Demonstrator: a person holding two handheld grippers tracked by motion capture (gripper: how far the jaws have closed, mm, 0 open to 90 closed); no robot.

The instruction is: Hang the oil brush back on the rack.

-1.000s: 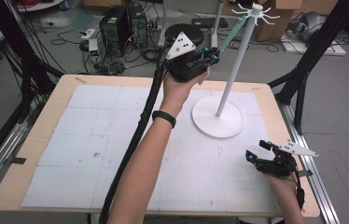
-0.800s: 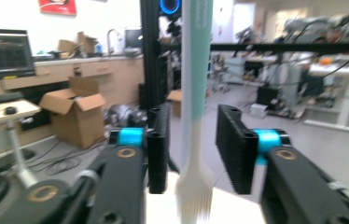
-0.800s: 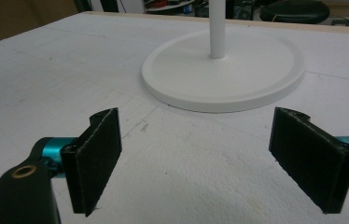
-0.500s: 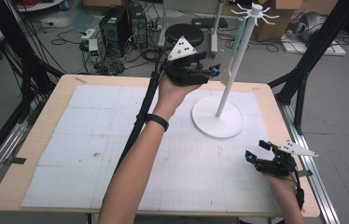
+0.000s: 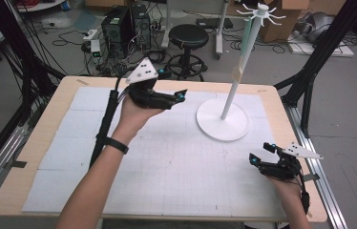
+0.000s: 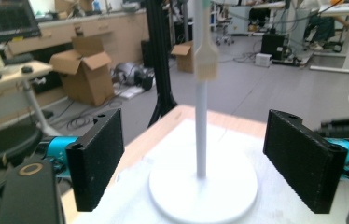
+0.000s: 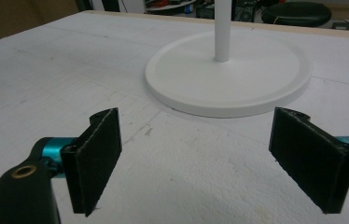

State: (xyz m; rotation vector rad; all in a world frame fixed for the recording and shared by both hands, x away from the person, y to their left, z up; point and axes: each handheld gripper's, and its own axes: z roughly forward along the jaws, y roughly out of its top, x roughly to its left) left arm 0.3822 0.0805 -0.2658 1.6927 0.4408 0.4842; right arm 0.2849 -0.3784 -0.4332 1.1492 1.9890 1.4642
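toothbrush [image 5: 246, 47] hangs from the top ring of prongs of the white stand [image 5: 224, 121], which sits on the far right part of the table [image 5: 38, 143]. greenish handle up high, pale head pointing down alongside the pole; in the left gripper view the head [image 6: 206, 60] lies against the pole, too blurred to tell if it touches.

left gripper [image 5: 179, 97] held up in the air, left of the stand and well clear of it, aimed at the pole. its jaws have just been opening and stand wide apart, nothing between the pads. right gripper [image 5: 262, 153] rests low at the near right of the table, jaws spread, nothing in them; the stand's round base [image 7: 228, 74] lies just beyond it.

handling, as a judgement: brush looks light, stiff plastic, slim and likely slick along the handle. hung loosely, so a sideways nudge could swing it or knock it off the prong. stand has a broad base but a tall thin pole, probably tippy if pushed up high. best hold would seem the mid handle, below the prong and above the head, pads across the flat faces, then lift up and off. avoid the bristles: soft, poor purchase.
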